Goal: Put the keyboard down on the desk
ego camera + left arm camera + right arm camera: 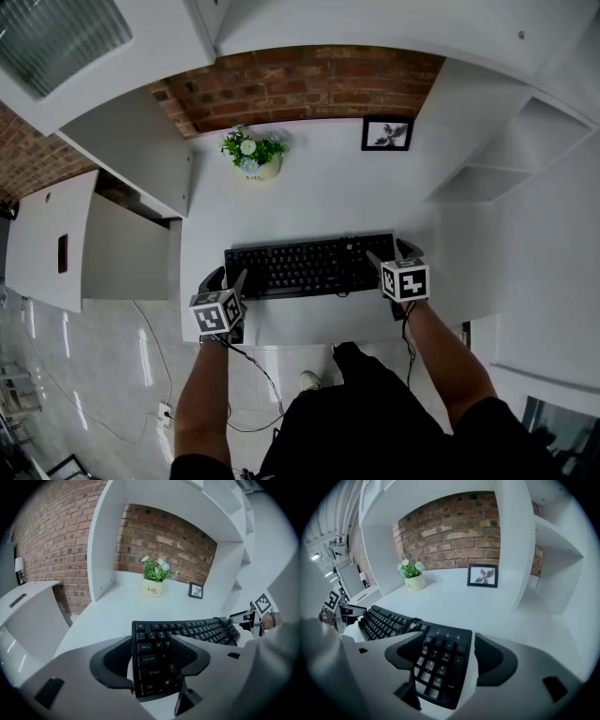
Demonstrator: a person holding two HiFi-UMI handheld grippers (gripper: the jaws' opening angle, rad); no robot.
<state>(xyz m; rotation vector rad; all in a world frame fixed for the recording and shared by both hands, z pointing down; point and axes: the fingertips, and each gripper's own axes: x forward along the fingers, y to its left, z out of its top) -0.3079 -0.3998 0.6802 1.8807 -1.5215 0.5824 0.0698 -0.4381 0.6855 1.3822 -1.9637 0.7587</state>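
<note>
A black keyboard [309, 265] lies flat on the white desk [319, 192], near its front edge. My left gripper [228, 277] straddles the keyboard's left end. In the left gripper view the key column from Esc to Ctrl [149, 660] sits between the jaws of the left gripper [150, 641], with a sliver of white desk between the left jaw and the keyboard's edge. My right gripper [394, 253] straddles the number pad [438, 665]. There too the right gripper [450, 639] shows a white gap beside the keyboard. Both grippers are open.
A potted plant [251, 153] and a small picture frame [386, 134] stand at the back of the desk by the brick wall. White shelf walls [487, 178] close in both sides. A lower white cabinet [56, 239] stands left. The keyboard's cable [411, 622] loops over its top edge.
</note>
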